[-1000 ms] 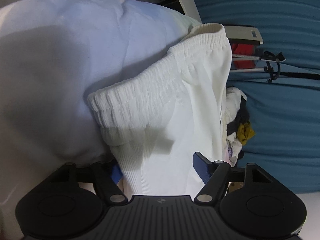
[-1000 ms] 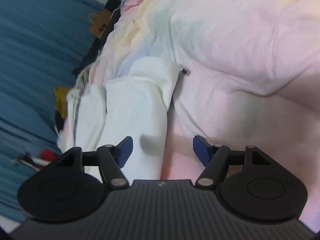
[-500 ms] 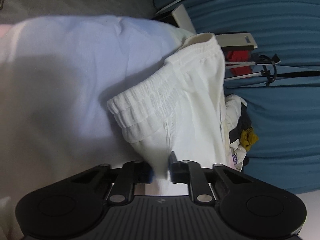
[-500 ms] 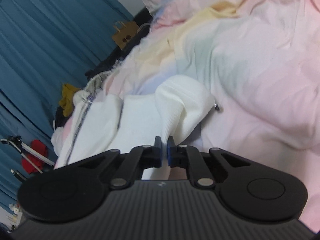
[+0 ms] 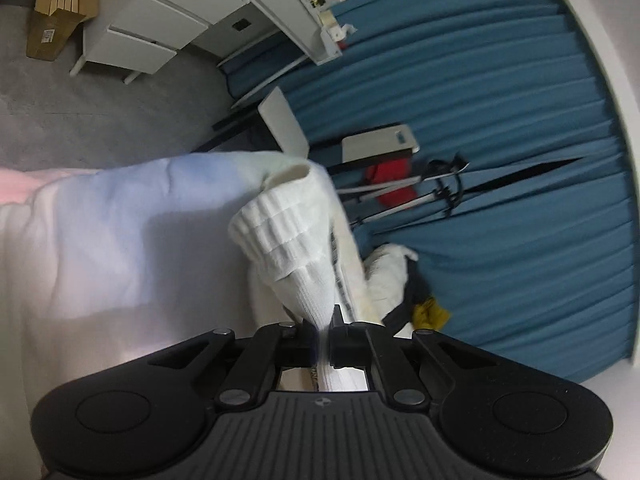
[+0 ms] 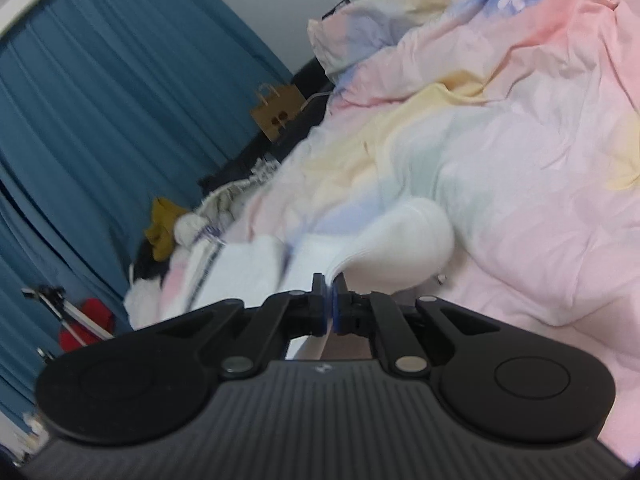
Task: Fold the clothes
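White ribbed shorts [image 5: 296, 240] with an elastic waistband lie on a pastel duvet [image 5: 100, 240]. My left gripper [image 5: 321, 334] is shut on the shorts near the waistband and lifts the cloth into a peak. In the right wrist view my right gripper [image 6: 329, 304] is shut on the other end of the shorts [image 6: 396, 248], which bulges up off the pink and yellow duvet [image 6: 520, 160]. Both grips hide the pinched cloth edges.
A heap of other clothes [image 5: 404, 284] with a yellow item [image 6: 160, 228] lies at the bed's edge by blue curtains [image 5: 500, 120]. A tripod [image 5: 440, 184], a red object [image 5: 390, 180], white drawers [image 5: 136, 28], a cardboard box [image 5: 56, 8] and a paper bag [image 6: 276, 112] stand around.
Both grippers closed from open onto the white shorts, then rose and tilted, lifting the cloth off the duvet. More of the room shows now.
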